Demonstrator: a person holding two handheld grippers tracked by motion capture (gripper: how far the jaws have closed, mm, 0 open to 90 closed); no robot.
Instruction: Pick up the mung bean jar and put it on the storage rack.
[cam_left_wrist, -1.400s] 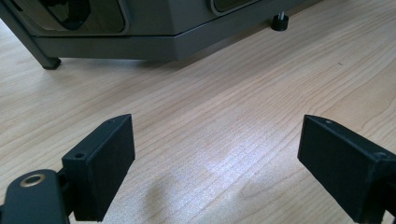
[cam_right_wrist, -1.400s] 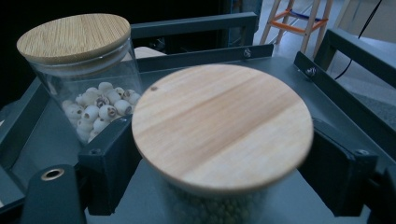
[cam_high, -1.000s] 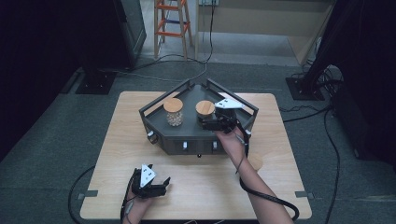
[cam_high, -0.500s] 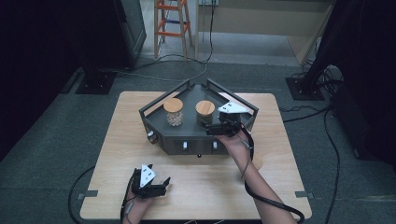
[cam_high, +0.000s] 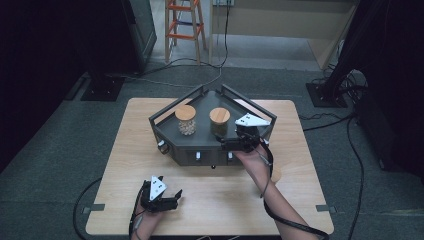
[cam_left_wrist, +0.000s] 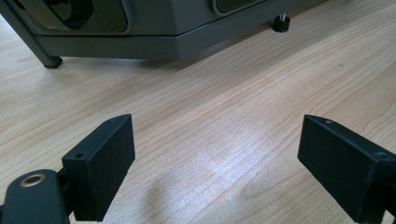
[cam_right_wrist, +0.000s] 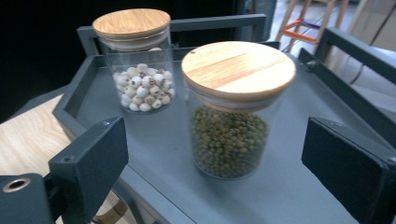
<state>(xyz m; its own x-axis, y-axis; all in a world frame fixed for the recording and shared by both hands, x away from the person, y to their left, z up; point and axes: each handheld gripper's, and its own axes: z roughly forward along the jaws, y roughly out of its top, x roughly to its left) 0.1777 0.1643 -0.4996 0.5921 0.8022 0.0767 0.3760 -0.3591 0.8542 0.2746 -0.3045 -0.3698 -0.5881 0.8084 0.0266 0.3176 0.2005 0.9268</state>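
Beside the green-bean jar (cam_right_wrist: 231, 112), right gripper (cam_right_wrist: 215, 154) hovers level, jaws just opened (empty).

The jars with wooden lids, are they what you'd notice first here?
Yes. Two glass jars stand on a grey tray in the middle of the table: the green bean jar is nearer to the right gripper, whose wide-open fingers have nothing between them. The white seed jar stands behind it. The left gripper, open too, rests near the table's front edge.

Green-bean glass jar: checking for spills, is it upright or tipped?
Upright: the green-bean glass jar stands on the grey tray, round wooden lid level on top.
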